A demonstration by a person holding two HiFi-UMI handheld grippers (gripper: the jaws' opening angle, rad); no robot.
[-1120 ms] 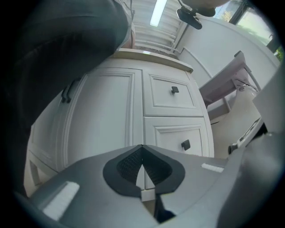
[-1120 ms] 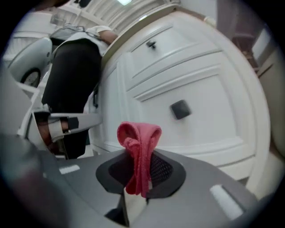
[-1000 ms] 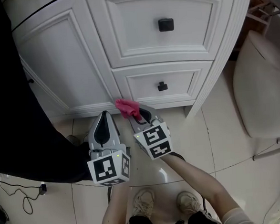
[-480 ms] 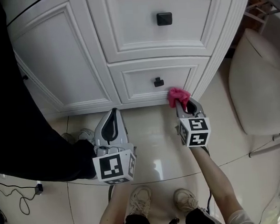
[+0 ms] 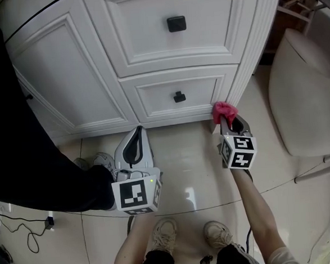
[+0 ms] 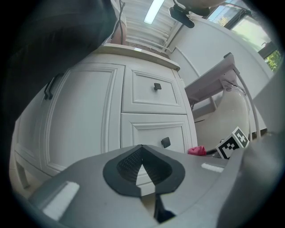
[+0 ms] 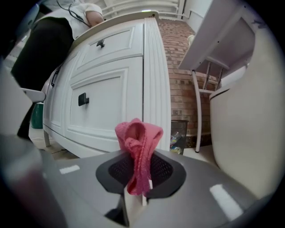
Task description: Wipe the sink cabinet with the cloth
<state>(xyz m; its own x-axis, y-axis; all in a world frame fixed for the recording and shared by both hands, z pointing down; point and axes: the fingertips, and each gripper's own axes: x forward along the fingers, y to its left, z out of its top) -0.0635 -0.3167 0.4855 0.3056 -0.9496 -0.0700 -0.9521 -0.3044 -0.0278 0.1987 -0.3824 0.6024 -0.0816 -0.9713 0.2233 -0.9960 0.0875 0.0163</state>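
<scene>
My right gripper [image 5: 228,122] pinches the pink cloth [image 5: 222,110] by the sink cabinet [image 5: 88,77]'s lower right corner; my left gripper [image 5: 135,135] hangs closed, empty.

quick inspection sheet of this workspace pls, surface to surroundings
surface: glossy pale floor tiles
job's things: white sink cabinet, drawers shut; pink cloth at its lower right corner post
clutter: small bin beside the cabinet
grippers: right tongs shut on the cloth; left tongs shut, empty, short of the cabinet
cables: black cable with plug on the floor, far left
surroundings: brick wall; person in dark clothes at the left
</scene>
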